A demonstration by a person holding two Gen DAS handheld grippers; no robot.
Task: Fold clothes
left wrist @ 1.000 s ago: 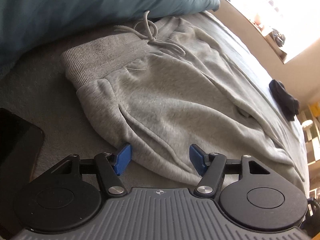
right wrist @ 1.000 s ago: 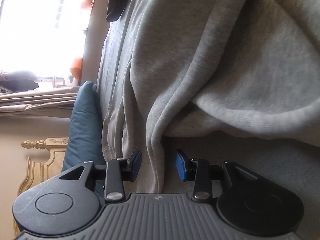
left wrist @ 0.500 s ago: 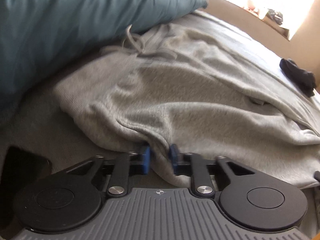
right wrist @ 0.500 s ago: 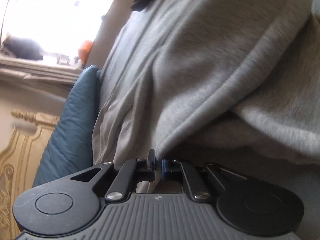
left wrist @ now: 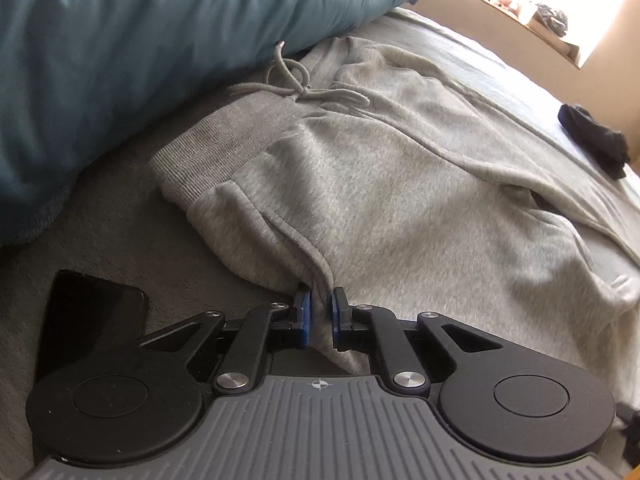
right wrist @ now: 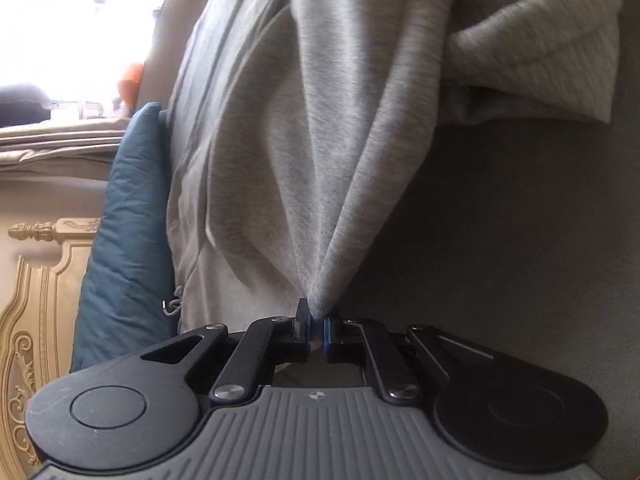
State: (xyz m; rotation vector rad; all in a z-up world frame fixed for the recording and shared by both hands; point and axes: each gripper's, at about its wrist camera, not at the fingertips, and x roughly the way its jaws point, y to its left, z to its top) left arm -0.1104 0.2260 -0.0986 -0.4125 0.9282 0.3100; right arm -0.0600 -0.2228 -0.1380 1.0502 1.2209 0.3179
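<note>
Left gripper (left wrist: 319, 320): black linkage arms, silver screws, blue finger pads (left wrist: 303, 312), round black discs either side, ribbed grey housing with small crosshair mark. Right gripper (right wrist: 316, 328): same build, blue pads (right wrist: 327, 330), scuffed discs.

The sweatpants (left wrist: 400, 200) run off the left wrist view at 3 o'clock, their legs unseen. The pillow (left wrist: 140, 48) is cut at 10 o'clock. A black phone (left wrist: 88, 320) is partly hidden behind the left gripper (left wrist: 319, 316). Clutter on the sill at 1 o'clock is washed out by glare.
</note>
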